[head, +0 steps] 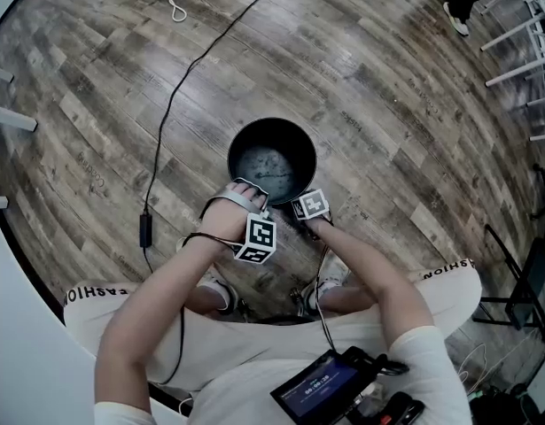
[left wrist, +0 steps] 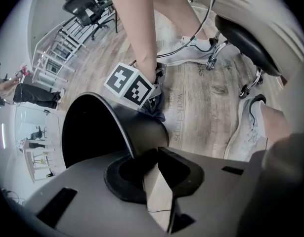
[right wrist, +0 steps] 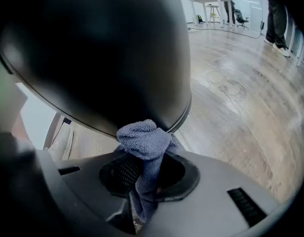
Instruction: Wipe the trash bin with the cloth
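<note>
On the grey wooden plank floor [head: 387, 104], between the seated person's feet, stands the round black plastic trash bin [head: 231, 158], mouth up, with both tongs at its near side. The left gripper [left wrist: 151, 154] is narrowed onto the thin rim, one jaw inside and one outside. The right gripper [right wrist: 142, 162] pinches a bunched blue-grey terry cloth [right wrist: 142, 139]. The wad touches the outer wall just under the rim, straight ahead of the jaws, so wiping should follow that curve.

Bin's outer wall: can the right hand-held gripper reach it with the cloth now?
Probably yes. The cloth in the right hand-held gripper seems to touch the bin on its wall by the rim, and nothing stands between them.
</note>
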